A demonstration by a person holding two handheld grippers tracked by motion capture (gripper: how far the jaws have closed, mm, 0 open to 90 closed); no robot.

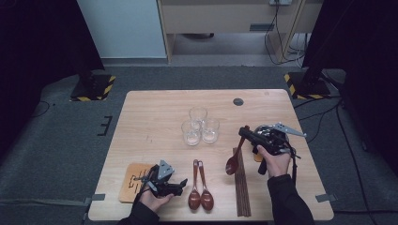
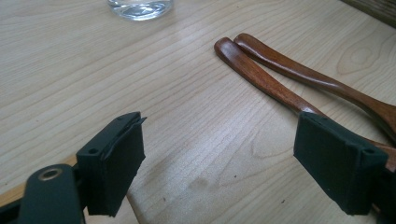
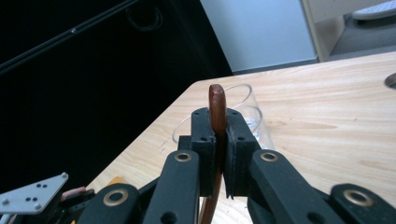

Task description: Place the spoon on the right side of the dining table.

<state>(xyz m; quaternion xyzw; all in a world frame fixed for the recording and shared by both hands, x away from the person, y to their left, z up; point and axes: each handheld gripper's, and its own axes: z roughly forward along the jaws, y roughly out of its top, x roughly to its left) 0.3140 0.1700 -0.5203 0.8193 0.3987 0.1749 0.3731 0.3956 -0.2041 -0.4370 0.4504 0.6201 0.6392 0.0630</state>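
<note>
Spoon [image 1: 233,159] clamped by handle end in right gripper [image 1: 245,132], bowl hanging — carry level toward glasses [image 1: 200,125]. Left gripper [image 1: 180,183] jaws apart, near two spoons [image 1: 200,192].

I see one brown wooden spoon [image 1: 233,159] lifted at right, handle up, bowl hanging low beside the chopsticks [image 1: 241,187]. Two matching spoons [image 1: 200,193] lie side by side near the table's front edge, bowls toward me.
</note>
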